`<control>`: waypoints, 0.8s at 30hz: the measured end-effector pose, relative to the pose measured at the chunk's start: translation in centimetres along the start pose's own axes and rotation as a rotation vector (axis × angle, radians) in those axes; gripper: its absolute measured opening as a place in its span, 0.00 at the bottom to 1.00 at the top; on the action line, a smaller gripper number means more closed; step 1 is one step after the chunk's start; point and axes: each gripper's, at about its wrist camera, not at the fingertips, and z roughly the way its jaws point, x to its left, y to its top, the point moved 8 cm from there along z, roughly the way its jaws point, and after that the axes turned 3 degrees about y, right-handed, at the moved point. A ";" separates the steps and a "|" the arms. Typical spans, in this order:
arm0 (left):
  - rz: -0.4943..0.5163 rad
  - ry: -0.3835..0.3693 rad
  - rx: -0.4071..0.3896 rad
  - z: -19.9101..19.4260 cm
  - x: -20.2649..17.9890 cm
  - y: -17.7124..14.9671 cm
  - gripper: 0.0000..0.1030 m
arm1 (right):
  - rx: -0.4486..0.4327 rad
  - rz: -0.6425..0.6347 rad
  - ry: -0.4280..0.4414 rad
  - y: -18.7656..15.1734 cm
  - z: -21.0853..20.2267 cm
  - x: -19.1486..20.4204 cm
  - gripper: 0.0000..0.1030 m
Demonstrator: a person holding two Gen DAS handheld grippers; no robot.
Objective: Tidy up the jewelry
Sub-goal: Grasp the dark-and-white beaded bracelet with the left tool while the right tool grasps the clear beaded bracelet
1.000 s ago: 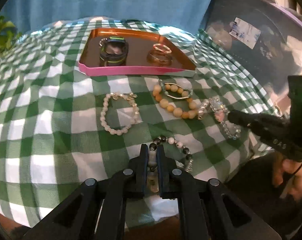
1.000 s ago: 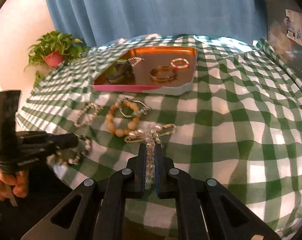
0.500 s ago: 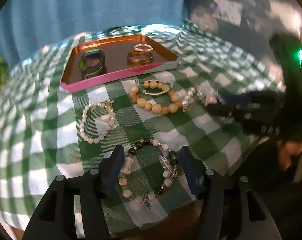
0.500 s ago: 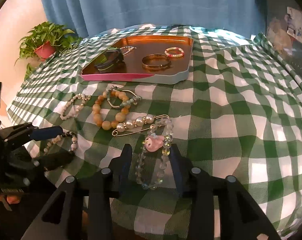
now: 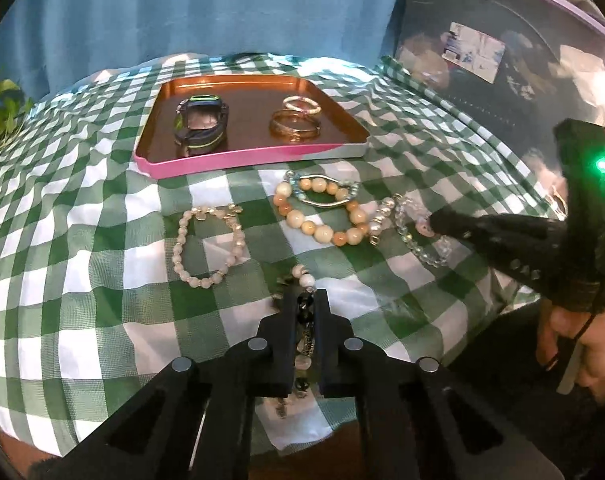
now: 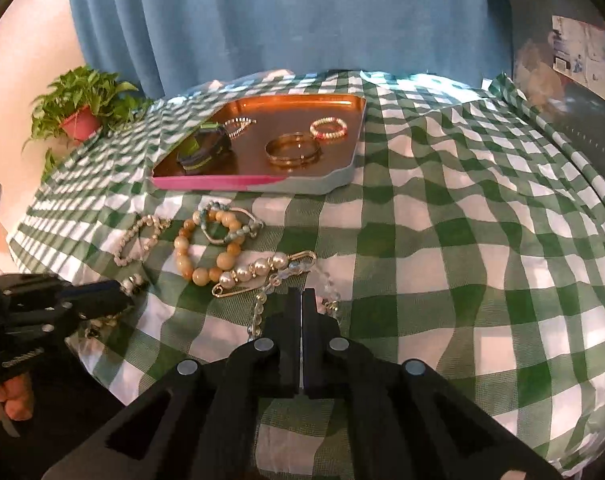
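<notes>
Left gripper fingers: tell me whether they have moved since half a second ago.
Yes. The left gripper fingers have closed inward, pinching the dark-beaded bracelet lying on the checked tablecloth.

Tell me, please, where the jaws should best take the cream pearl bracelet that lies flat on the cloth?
Probably the near arc of the cream pearl bracelet, from above, one jaw inside the loop and one outside. It lies flat and open on the checked cloth, apart from the other pieces, and the strand is thin.
</notes>
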 end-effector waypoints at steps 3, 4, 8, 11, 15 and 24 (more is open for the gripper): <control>0.005 0.012 0.022 0.5 0.0 -0.5 0.08 | 0.016 0.026 -0.005 -0.3 0.5 0.2 0.07; 0.004 0.010 0.036 0.8 0.1 -0.8 0.08 | 0.015 0.029 -0.010 -0.3 0.5 0.2 0.11; 0.046 0.055 -0.006 0.5 -0.2 -1.2 0.10 | 0.021 0.031 -0.016 -1.0 0.6 0.8 0.52; 0.039 0.073 -0.033 0.4 -0.2 -1.5 0.10 | 0.021 -0.005 -0.051 -1.3 0.7 1.1 0.52; 0.027 0.053 -0.026 0.4 -0.2 -1.7 0.08 | 0.019 -0.056 -0.099 -1.2 0.8 1.3 0.07; 0.005 0.024 -0.042 -1.5 -0.5 -0.5 0.07 | -0.039 0.031 0.010 -0.3 -0.7 0.3 0.06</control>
